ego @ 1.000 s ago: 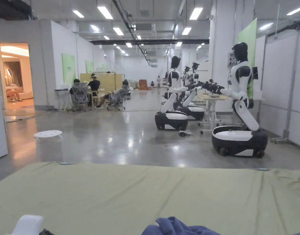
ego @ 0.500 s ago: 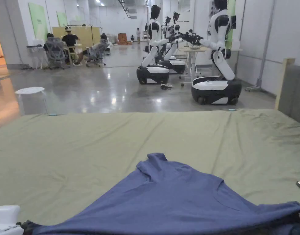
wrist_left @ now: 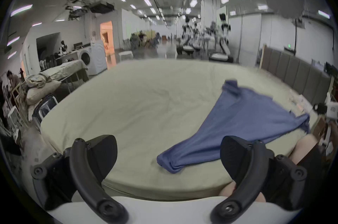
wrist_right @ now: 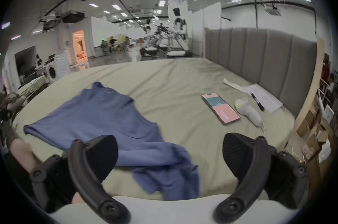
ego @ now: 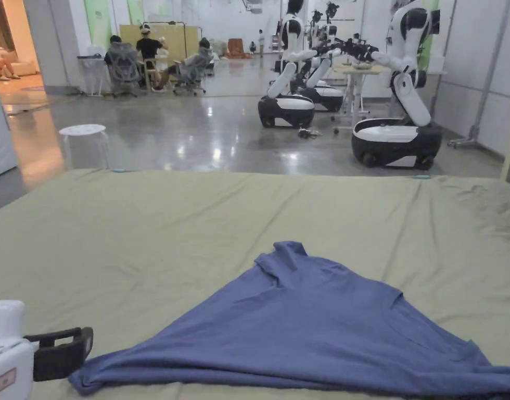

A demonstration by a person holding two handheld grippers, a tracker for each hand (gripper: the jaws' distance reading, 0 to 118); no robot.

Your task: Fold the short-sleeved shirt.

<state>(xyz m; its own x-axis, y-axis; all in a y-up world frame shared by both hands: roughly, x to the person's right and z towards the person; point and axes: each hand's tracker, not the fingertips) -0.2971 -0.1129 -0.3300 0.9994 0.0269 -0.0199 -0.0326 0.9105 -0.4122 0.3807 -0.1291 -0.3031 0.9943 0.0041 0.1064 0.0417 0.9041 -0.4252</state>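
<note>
Head view puts the blue shirt [ego: 321,328] spread in a rough triangle on the green bed sheet [ego: 144,234] in front of you, one bunched corner just beside your left gripper [wrist_left: 168,160]. Your left jaws stand wide apart, with that corner lying on the sheet between and just beyond them, touching neither. Your right gripper [wrist_right: 170,160] is likewise spread wide, the shirt's other crumpled end lying between its jaws, ungripped.

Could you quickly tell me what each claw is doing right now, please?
Left claw: open, holding nothing.
Right claw: open over the blue shirt, not gripping it.
</note>
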